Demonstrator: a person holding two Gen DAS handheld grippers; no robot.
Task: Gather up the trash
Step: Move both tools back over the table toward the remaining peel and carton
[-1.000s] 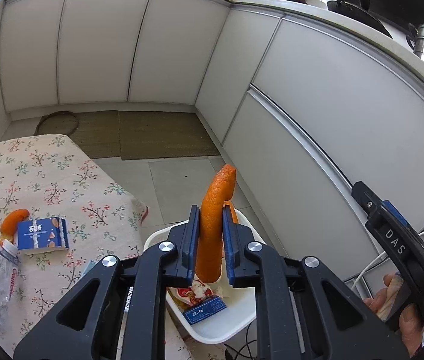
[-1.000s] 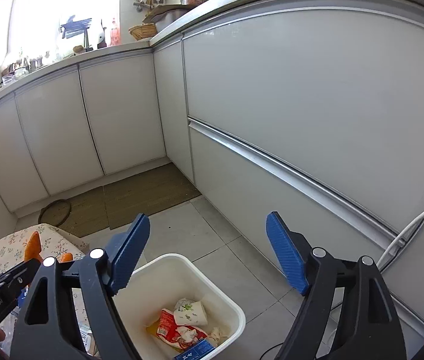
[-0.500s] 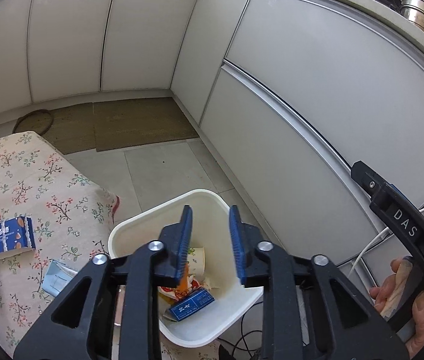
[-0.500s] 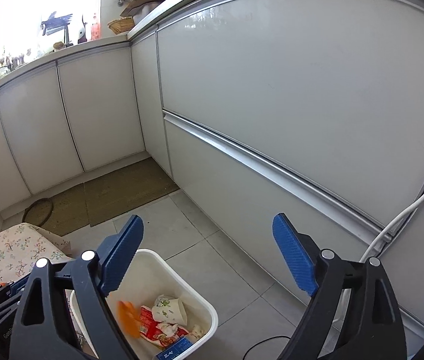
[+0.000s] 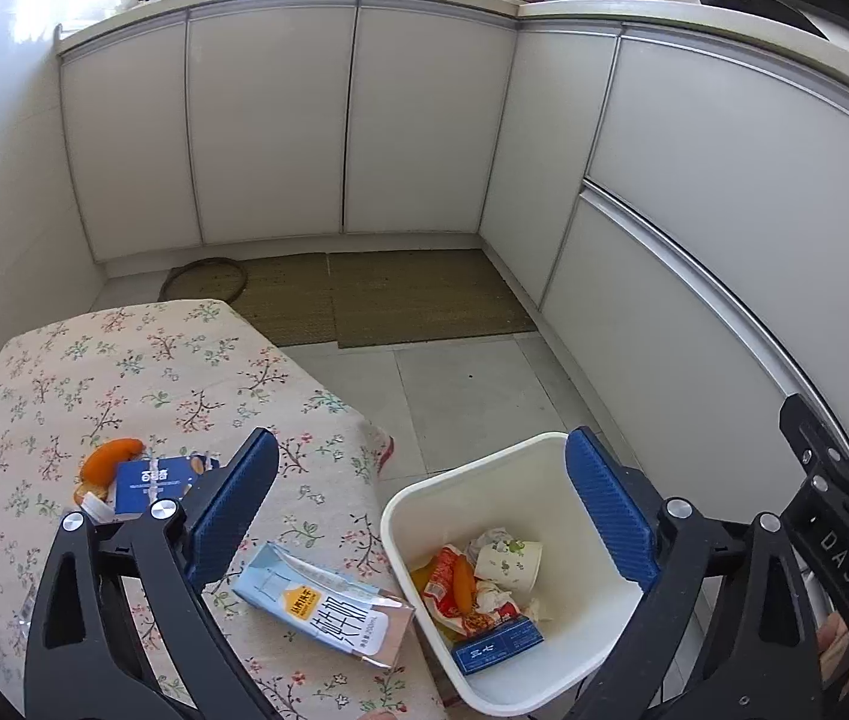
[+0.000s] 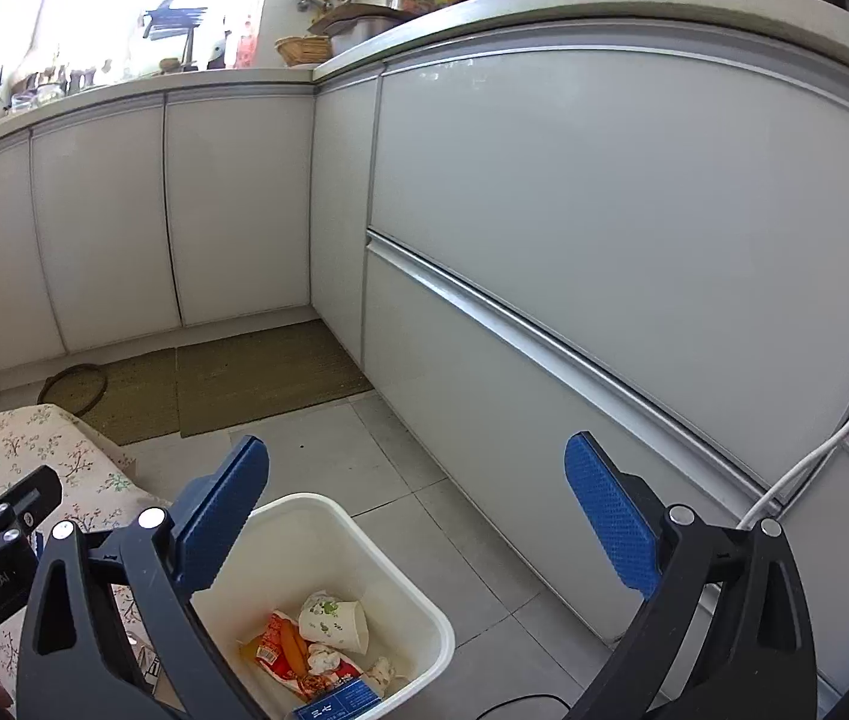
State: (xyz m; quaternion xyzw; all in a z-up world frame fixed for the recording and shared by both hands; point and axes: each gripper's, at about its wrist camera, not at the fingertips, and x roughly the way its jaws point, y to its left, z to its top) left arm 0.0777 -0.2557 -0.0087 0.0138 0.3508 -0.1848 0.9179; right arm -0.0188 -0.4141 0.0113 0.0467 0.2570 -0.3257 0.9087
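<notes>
Beside the floral worktop (image 5: 142, 360), the orange peel (image 5: 464, 585) now seemingly lies in the white bin (image 5: 472, 474), dropped by the left gripper (image 5: 421, 510), opening wide and empty like the right gripper (image 6: 418, 516), so the milk carton (image 5: 322, 606) comes next.

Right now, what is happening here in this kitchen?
A person is collecting trash with two hand-held tongs. The left tongs are opening, empty, above the white bin, where an orange peel lies. The right tongs are opening too, also empty. A milk carton and more trash wait on the table.
</notes>
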